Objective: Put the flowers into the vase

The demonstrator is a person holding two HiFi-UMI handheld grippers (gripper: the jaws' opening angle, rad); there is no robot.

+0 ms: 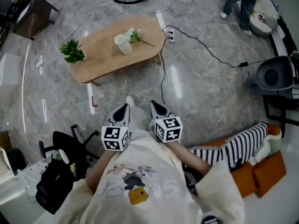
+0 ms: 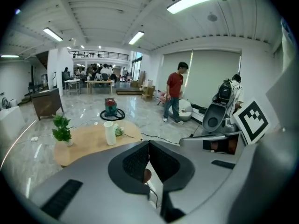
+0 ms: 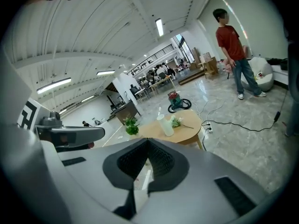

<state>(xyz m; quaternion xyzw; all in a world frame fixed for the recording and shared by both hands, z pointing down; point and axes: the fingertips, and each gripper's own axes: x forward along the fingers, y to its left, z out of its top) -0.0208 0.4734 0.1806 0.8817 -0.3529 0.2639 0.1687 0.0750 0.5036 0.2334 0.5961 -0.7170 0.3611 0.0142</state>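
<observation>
**Two empty tools, one vase, one bunch of flowers on the worktop**

One oval wooden worktop (image 1: 105, 59) stands on the marble floor. It carries three things: one white vase (image 1: 123, 44), one small bunch of flowers (image 1: 133, 35) and one potted plant (image 1: 72, 50).

The vase stands upright near the middle, mouth up. The flowers lie flat just beside it. Their pale blooms are next to the vase, and the thin stem runs away from it toward the worktop's right end as the head view shows it. The potted plant sits at the opposite end, well apart from both.

There are two tools, the left tool (image 1: 122, 110) and the right tool (image 1: 158, 108). Both are held close to the person's body, well short of the worktop and aimed toward it. Each is clenched with nothing between its jaws.

One person in a red shirt (image 2: 175, 98) stands in the background.
</observation>
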